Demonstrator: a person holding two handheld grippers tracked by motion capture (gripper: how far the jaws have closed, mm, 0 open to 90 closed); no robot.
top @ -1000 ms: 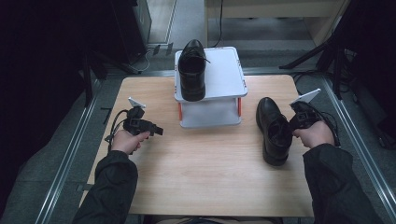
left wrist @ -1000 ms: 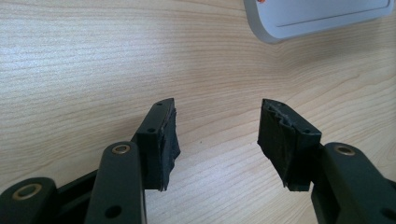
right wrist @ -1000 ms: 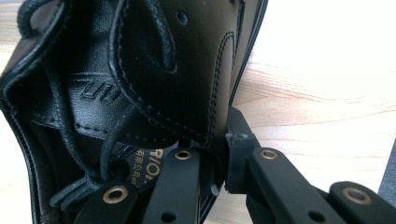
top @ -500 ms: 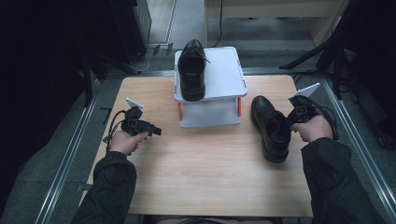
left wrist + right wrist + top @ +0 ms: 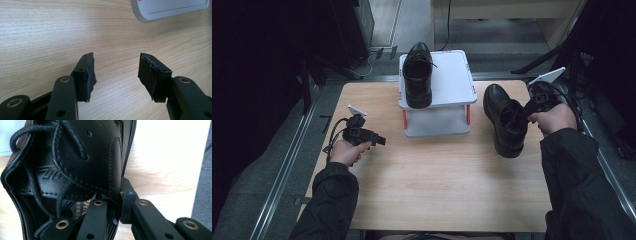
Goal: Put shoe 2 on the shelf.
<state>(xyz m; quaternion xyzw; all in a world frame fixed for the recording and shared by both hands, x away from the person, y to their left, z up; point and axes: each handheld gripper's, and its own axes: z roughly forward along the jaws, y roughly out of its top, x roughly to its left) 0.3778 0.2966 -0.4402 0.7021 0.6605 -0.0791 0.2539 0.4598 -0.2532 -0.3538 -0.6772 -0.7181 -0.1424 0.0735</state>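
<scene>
One black leather lace-up shoe [image 5: 417, 75] stands on the left half of a white two-level stand [image 5: 452, 85] at the back of the wooden table [image 5: 437, 180]. Its mate [image 5: 503, 120] is at the stand's right. My right gripper [image 5: 524, 111] is shut on that shoe's side wall [image 5: 100, 165], one jaw inside the opening and one outside. Whether the shoe rests on the table or hangs just above it I cannot tell. My left gripper [image 5: 379, 140] hovers open over bare wood left of the stand, its pads [image 5: 89, 75] apart, the stand's corner [image 5: 172, 10] ahead.
The right half of the stand's top is bare. A metal rail [image 5: 287, 165] runs along the table's left side and another along its right. Dark furniture and cables [image 5: 367, 62] lie on the floor behind the table.
My right gripper has carried the shoe a little leftward, toward the stand, and turned it so its toe points more to the rear. The left gripper has stayed where it was.
</scene>
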